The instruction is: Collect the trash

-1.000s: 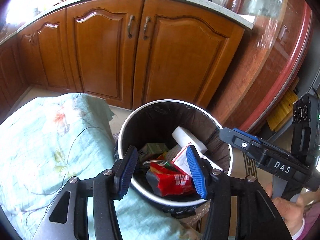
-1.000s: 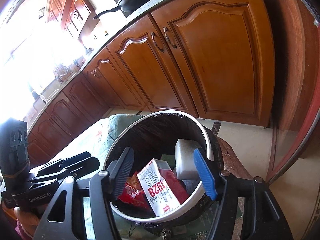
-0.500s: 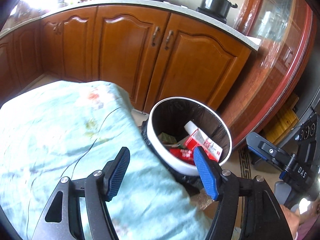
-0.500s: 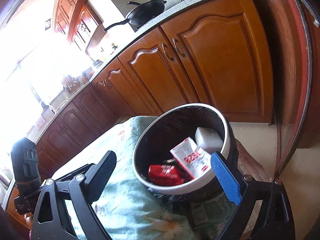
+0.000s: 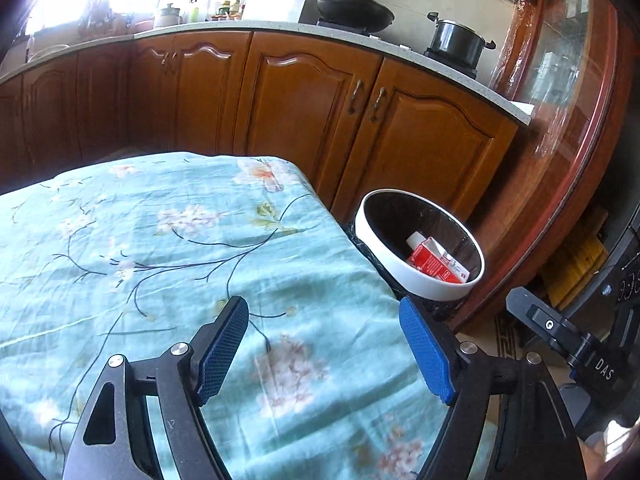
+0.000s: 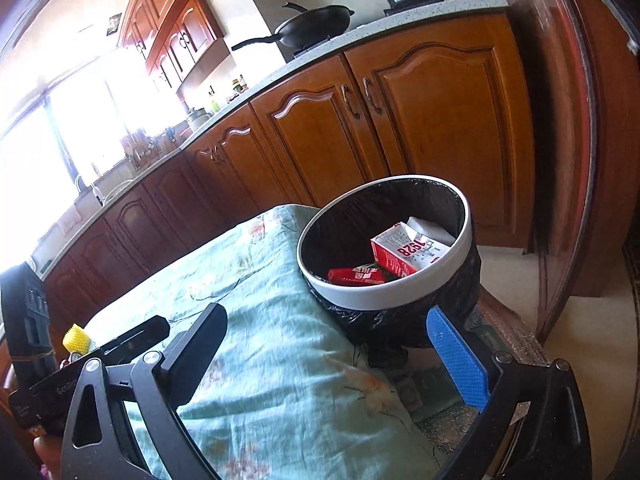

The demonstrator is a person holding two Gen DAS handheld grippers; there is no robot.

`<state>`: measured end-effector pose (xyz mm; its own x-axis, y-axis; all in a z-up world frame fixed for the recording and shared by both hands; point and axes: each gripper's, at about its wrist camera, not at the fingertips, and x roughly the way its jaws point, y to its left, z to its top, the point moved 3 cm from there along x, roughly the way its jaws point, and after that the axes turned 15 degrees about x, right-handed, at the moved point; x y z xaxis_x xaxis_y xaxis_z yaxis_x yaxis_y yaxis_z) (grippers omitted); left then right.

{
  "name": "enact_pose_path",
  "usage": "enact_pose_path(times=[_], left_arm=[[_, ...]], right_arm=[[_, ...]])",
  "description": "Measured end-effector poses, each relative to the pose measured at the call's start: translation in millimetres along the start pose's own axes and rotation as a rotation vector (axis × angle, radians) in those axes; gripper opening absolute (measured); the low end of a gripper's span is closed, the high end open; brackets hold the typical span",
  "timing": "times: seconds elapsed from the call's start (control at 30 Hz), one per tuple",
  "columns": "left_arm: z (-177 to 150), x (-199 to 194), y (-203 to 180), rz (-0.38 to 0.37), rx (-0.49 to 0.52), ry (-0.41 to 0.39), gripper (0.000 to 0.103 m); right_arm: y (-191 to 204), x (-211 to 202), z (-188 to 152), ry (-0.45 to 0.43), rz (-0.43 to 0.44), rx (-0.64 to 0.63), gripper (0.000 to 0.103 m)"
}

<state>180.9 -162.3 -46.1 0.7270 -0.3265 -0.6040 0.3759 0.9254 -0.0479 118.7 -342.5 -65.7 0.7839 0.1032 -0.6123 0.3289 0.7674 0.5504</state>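
I had both tools spread wide and empty. The left tool [image 5: 324,350] hung over the surface [image 5: 120,264] under its floral cloth, and the right tool [image 6: 338,354] hung over the surface's edge.

The trash was already in the bin [image 6: 400,298], which stood ahead and to the right of my left tool, and just ahead of my right tool, tight against the surface's corner. Inside I counted three pieces clearly: one red-and-white carton [image 6: 404,254], one red wrapper [image 6: 360,275] and one white item [image 6: 428,230] tucked behind the carton. Anything deeper was hidden by the rim.

I judged the carton light and fairly stiff but easy to crush, best pinched across its flat faces near the top. The wrapper looked thin, soft and slick, so I would have nipped a crumpled fold instead of a flat face. I could not tell what the white item was made of. The black liner [image 6: 420,320] looked flimsy and apt to tear if snagged.

One bin, one liner, two tools. One small yellow thing [image 6: 76,338] showed beside the left tool in the right wrist view; I could not tell what it was.
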Motion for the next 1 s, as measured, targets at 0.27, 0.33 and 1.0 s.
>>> enact_pose_path(times=[0.27, 0.33, 1.0], left_arm=[[-23, -53, -7, 0.051, 0.046, -0.115, 0.083], [-29, -66, -8, 0.069, 0.052, -0.156, 0.09], [-65, -108, -18, 0.215, 0.175, -0.274, 0.102]], right_arm=[[23, -41, -14, -0.2, -0.046, -0.124, 0.102], [32, -51, -17, -0.244, -0.052, -0.171, 0.102], [34, -75, -41, -0.339, -0.052, -0.248, 0.103]])
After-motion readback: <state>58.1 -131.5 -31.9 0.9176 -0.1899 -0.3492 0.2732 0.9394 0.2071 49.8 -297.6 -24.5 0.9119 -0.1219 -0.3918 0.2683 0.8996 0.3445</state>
